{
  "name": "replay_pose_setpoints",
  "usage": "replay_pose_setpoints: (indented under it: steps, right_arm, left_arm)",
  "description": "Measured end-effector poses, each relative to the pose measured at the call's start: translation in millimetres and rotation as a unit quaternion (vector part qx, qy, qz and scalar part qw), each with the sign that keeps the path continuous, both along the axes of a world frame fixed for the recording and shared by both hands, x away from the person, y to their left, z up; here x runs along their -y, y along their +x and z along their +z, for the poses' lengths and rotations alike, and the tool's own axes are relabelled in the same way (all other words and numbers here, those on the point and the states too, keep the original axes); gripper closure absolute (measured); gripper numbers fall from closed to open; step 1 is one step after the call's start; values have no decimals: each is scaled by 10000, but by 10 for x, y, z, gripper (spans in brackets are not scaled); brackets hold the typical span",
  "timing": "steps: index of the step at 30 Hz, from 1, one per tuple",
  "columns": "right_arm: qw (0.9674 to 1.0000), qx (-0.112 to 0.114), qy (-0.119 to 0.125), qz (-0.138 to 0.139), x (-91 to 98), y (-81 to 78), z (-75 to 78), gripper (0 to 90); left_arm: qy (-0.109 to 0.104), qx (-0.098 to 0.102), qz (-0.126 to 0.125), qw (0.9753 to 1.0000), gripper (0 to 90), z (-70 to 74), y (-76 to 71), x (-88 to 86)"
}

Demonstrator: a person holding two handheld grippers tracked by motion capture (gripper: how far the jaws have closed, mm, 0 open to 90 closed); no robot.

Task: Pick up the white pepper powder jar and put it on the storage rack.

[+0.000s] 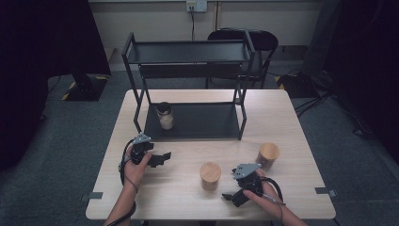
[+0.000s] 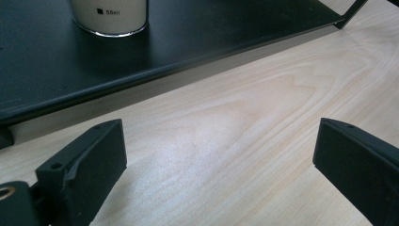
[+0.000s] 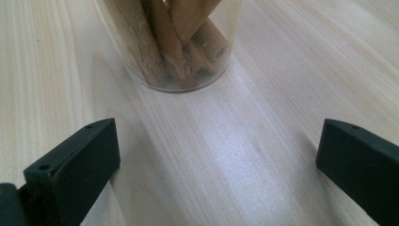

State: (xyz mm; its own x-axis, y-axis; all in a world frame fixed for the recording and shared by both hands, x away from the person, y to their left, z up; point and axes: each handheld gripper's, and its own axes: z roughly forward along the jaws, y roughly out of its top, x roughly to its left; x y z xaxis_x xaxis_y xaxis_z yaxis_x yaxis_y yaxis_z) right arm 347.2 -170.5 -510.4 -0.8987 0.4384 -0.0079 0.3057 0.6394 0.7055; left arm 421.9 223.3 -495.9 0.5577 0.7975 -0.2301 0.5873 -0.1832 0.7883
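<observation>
While both grippers rest low over the pale wooden table (image 1: 291, 122), the right gripper (image 1: 229, 196) points its wide-open, empty jaws at the clear glass jar of brown sticks with a wooden lid (image 3: 176, 44), upright straight ahead and nearest that hand. The left gripper (image 1: 165, 156), equally open and empty, faces the black metal shelf (image 2: 56, 70).

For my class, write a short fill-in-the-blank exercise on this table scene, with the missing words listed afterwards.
1. The jar with the dark lid stands on the bottom level of the black ____.
2. On the table outside the shelf stand ____ jars with wooden lids.
3. The right claw faces a glass jar holding brown ____.
4. The jaws of the left claw are ____.

Missing words: shelf; two; sticks; open
</observation>
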Motion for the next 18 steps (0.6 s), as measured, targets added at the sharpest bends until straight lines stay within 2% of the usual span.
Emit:
replay_pose_setpoints:
  steps: [18]
  right_arm:
    - [10000,0,0,-1,0,0,0,0]
  left_arm:
    - [9,-19,-20,10000,28,-38,-82,-62]
